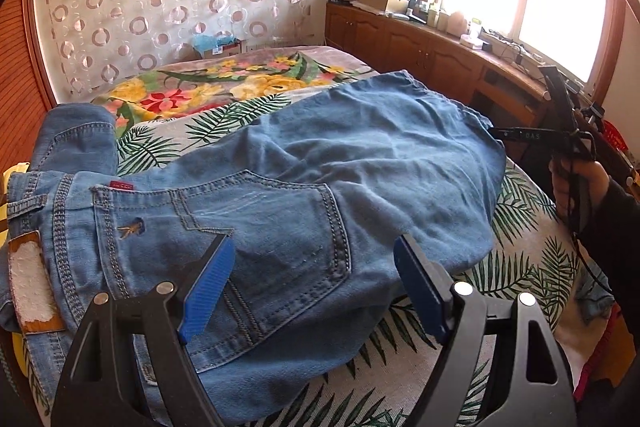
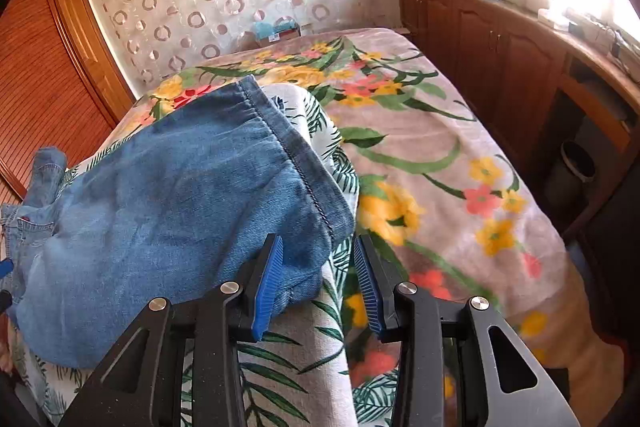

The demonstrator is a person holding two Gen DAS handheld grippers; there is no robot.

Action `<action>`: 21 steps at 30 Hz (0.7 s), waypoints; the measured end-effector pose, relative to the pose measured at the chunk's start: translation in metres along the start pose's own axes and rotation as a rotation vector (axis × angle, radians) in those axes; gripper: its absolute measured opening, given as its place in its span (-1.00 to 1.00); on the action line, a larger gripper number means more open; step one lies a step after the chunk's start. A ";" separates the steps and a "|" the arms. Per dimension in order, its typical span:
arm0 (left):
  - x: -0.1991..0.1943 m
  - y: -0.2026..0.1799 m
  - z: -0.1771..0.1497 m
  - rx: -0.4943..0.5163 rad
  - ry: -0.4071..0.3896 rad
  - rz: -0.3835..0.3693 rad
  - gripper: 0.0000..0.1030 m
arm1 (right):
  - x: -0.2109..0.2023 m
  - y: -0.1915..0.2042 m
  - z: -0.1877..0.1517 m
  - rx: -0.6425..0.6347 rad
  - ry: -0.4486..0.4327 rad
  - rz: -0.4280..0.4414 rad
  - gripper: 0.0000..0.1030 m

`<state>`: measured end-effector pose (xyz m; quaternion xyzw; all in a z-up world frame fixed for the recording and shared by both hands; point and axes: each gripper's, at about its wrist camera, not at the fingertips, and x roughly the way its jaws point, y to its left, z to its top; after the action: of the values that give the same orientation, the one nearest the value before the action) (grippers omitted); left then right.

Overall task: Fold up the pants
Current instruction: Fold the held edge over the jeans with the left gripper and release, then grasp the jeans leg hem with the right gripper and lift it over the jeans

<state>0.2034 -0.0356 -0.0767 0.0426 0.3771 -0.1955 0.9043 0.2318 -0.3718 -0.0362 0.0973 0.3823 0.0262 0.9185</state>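
While both tools gape, jeans (image 1: 320, 163) lie on bed (image 2: 440, 163)

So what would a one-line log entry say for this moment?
blue denim pants: on leaf-print sheet | left gripper: open over back pocket | right gripper: open at hem corner
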 end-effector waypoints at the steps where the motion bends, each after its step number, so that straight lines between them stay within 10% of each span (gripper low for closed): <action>1: 0.001 -0.001 0.000 0.002 0.001 0.000 0.60 | 0.002 -0.003 0.004 0.003 0.006 0.006 -0.25; 9: 0.000 0.001 -0.005 -0.004 0.008 0.003 0.60 | 0.005 -0.009 0.014 -0.013 0.019 0.010 -0.91; 21: -0.020 0.024 -0.012 -0.048 -0.022 0.029 0.60 | -0.045 0.021 0.032 -0.083 -0.139 0.042 -0.97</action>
<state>0.1924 -0.0041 -0.0729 0.0240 0.3710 -0.1738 0.9119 0.2227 -0.3620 0.0214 0.0688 0.3139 0.0546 0.9454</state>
